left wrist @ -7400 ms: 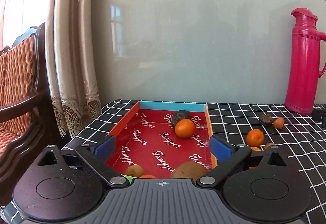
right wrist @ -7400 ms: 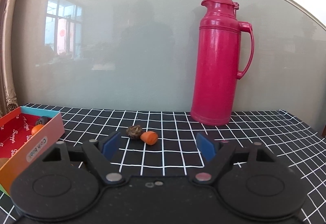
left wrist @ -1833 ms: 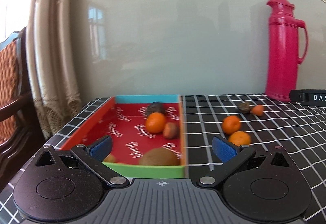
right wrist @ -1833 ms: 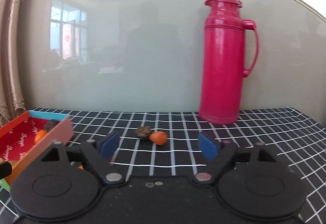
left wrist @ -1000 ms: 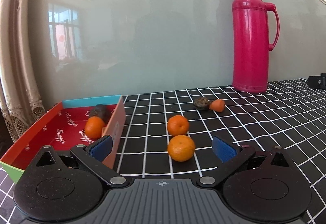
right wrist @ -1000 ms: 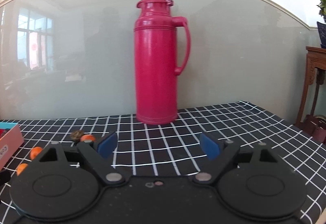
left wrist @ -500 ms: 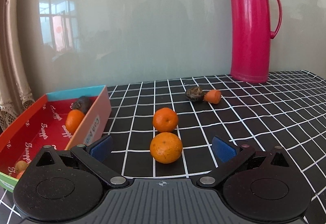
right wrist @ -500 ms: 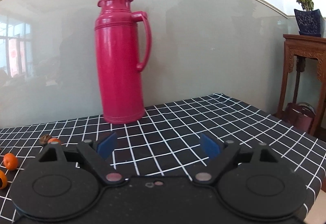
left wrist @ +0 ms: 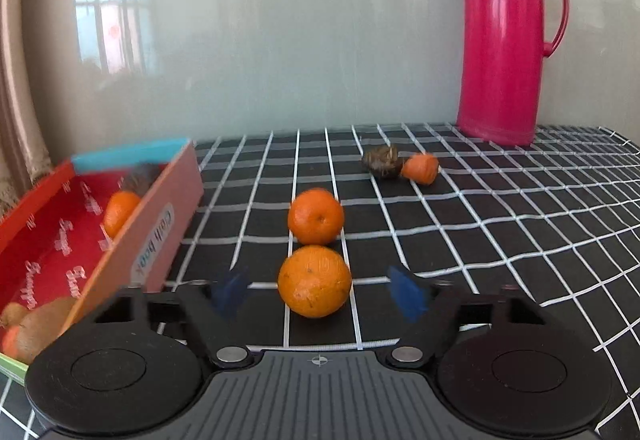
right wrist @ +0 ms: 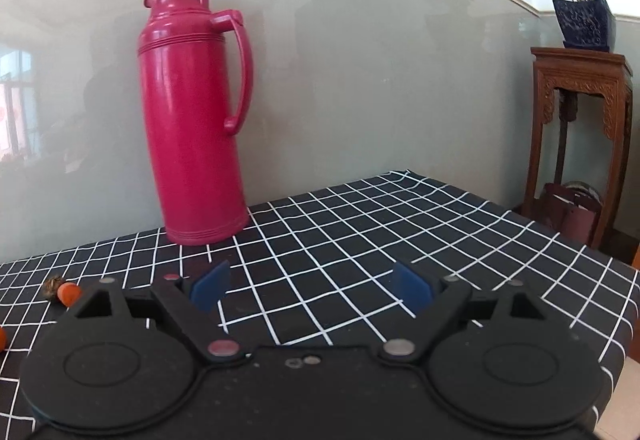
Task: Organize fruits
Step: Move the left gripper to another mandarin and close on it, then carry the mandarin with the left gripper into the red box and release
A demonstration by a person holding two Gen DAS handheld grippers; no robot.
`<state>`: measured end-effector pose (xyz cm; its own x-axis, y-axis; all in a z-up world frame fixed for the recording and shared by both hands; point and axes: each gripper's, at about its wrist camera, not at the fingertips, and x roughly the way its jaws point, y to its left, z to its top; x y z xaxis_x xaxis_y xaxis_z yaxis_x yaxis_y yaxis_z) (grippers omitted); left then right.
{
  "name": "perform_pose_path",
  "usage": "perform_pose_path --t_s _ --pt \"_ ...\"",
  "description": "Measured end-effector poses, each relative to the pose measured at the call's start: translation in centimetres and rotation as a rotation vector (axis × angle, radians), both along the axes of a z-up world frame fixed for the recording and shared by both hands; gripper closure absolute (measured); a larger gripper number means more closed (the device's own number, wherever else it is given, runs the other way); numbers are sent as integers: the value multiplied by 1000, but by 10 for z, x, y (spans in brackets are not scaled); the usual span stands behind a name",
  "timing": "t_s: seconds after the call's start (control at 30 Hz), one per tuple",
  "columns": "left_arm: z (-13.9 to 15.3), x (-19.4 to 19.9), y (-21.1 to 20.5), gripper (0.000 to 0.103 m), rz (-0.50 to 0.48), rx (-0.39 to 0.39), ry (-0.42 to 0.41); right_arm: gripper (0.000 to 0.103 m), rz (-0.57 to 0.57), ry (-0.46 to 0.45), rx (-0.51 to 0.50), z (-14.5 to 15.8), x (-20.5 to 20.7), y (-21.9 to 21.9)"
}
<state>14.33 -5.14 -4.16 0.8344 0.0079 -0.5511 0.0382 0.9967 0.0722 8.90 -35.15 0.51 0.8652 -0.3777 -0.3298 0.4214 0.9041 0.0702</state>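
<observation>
A lived-in home is shown, likely a dining or sitting room. A table (right wrist: 400, 224) is covered with a black, white-checked cloth, and a pink thermos flask (right wrist: 196, 120) is stood at its far edge against a glossy pale wall panel. A carved wooden stand (right wrist: 580, 112) with a potted plant (right wrist: 580, 12) is seen far right, a lace-edged curtain (left wrist: 16, 88) far left.

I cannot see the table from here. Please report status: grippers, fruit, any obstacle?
Left gripper closing around near orange, pads not touching yet. Right gripper open, empty. Second orange just behind the first; box at left, path clear.
</observation>
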Motion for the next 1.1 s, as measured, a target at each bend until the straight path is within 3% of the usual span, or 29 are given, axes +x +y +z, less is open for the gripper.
perform_pose_path --t_s 0.13,0.37,0.43,0.6,0.83,1.1 --pt "-5 7 2 41 0 -22 45 15 10 1 -14 -1 0 3" --pt "-7 8 0 43 -3 -16 59 15 21 11 -28 -3 1 5" --pt "-6 7 0 63 1 -18 51 15 19 15 -28 -4 1 5" --pt "-5 7 0 63 -13 -30 46 15 21 23 -24 -4 2 5" --pt "11 -13 4 63 -27 -7 -27 15 42 22 -18 -4 3 13" --pt "31 -36 33 63 -2 -11 -80 15 91 17 -16 0 7 36"
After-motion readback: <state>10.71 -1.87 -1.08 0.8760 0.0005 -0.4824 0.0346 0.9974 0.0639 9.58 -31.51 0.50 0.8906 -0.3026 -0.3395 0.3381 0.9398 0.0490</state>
